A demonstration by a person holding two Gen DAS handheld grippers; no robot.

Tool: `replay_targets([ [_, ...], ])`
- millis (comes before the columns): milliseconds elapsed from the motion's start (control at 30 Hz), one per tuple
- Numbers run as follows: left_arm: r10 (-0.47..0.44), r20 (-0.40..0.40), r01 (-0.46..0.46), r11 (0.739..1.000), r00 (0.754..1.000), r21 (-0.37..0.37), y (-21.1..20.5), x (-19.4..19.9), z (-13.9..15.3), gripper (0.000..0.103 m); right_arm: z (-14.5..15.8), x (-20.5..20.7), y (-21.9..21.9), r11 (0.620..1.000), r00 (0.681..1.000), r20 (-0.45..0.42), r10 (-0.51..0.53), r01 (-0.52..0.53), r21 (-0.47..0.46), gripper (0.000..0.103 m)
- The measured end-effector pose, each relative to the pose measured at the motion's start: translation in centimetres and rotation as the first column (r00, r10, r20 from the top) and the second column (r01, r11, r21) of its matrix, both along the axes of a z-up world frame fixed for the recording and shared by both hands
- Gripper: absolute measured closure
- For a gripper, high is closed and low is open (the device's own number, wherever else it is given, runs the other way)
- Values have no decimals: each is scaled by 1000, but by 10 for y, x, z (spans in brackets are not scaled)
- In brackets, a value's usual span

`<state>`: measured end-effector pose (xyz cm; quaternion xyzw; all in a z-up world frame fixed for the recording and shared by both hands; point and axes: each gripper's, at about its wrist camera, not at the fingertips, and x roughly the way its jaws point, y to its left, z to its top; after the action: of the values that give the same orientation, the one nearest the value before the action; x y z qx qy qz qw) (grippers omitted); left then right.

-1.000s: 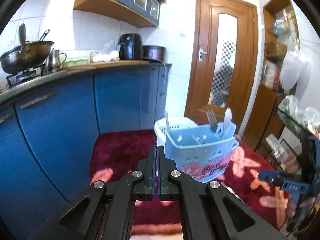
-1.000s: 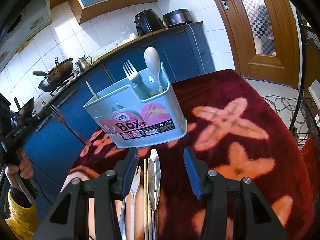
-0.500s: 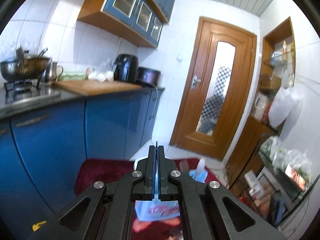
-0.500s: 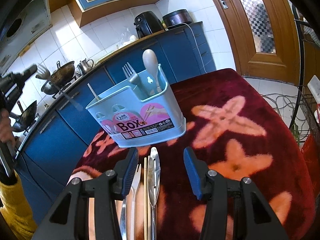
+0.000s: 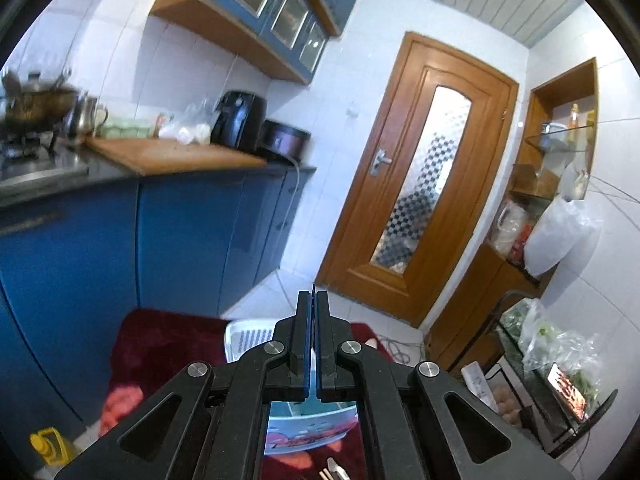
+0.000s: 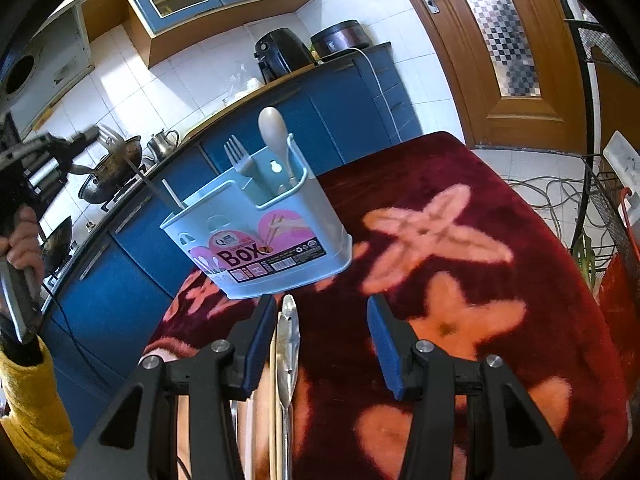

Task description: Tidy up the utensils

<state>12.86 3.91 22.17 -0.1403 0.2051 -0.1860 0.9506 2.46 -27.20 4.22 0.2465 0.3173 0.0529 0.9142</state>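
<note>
right wrist view: right tongs (image 6: 322, 320) half open, empty, over a spoon (image 6: 289, 344) and chopsticks (image 6: 272, 380) on the red desk (image 6: 460, 184). left tongs (image 6: 90, 135) shut on a fork (image 6: 132, 160), up left of the blue box (image 6: 260, 232) that holds a fork and spoon.

From behind each pair of tongs a forward view is given; the utensil box (image 6: 256, 236) (image 5: 308, 428) and wooden door (image 5: 416, 184) are shared.

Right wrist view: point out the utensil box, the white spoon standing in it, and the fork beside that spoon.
utensil box (image 6: 276, 240), right wrist view, on its labelled front wall.
white spoon (image 6: 273, 123), right wrist view, on its bowl, sticking up.
fork (image 6: 235, 151), right wrist view, on its tines.
</note>
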Motion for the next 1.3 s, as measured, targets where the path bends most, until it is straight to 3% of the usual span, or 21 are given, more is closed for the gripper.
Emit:
replay_targets([
  [267, 19, -124, -14, 999, 992, 34, -7, 20, -58, 103, -5, 2, -2, 1000, 1000, -12, -6, 6, 4, 52],
  [500, 47, -152, -29, 993, 987, 116, -16, 26, -86, 102, -9, 2, 0, 1000, 1000, -18, -2, 2, 1, 52],
  [800, 51, -93, -29, 975, 994, 222, -29, 15, -80, 99, -10, 2, -1, 1000, 1000, -21, -2, 2, 7, 52],
  [967, 52, -72, -32, 968, 996, 250, -30, 5, -70, 67, -9, 0, 1, 1000, 1000, -15, -1, 1, 10, 52],
  [1300, 59, -92, -33, 965, 994, 261, -22, -18, -58, 65, 4, -12, 7, 1000, 1000, 18, 7, -8, 12, 52],
])
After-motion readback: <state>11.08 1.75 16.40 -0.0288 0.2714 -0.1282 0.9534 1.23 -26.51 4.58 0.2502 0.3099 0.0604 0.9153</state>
